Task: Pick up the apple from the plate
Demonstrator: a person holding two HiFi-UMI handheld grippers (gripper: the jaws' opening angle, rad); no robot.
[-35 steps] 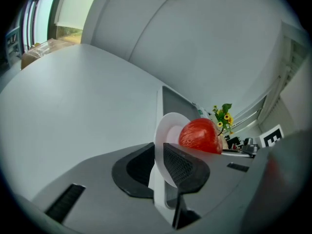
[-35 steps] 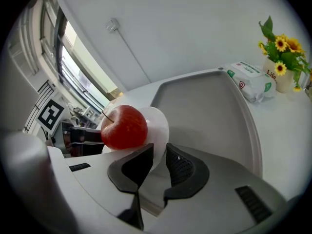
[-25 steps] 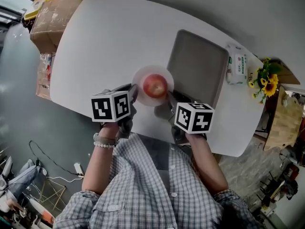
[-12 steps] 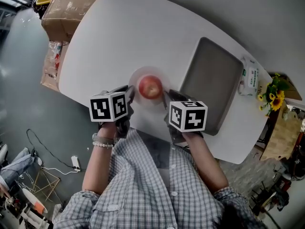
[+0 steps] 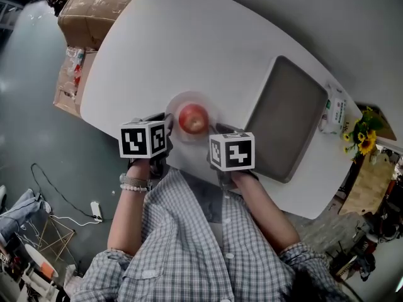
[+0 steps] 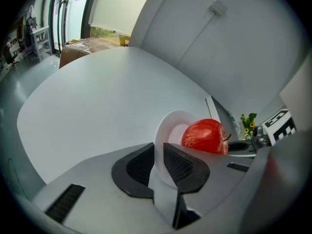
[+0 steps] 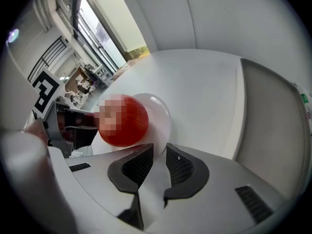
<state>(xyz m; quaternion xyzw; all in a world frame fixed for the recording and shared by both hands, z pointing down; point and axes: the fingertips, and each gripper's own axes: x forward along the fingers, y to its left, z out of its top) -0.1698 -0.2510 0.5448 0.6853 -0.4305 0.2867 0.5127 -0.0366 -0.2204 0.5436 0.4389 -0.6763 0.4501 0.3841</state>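
A red apple (image 5: 193, 118) rests on a small white plate (image 5: 176, 102) near the front edge of the white table (image 5: 189, 43). My left gripper (image 5: 167, 123) is shut on the plate's left rim, and my right gripper (image 5: 214, 134) is shut on its right rim. In the left gripper view the plate (image 6: 168, 126) stands edge-on between the jaws of the left gripper (image 6: 158, 152), with the apple (image 6: 205, 136) just beyond. In the right gripper view the plate (image 7: 161, 113) sits between the jaws of the right gripper (image 7: 158, 155), the apple (image 7: 124, 121) to the left.
A grey tray (image 5: 289, 124) lies on the table to the right of the plate. A wipes pack (image 5: 334, 115) and sunflowers (image 5: 360, 137) are at the far right. A cardboard box (image 5: 94, 8) stands beyond the table's left end.
The plate with the apple, held by both grippers, has shifted left, away from the grey tray. The right gripper's cube has come closer to the left one.
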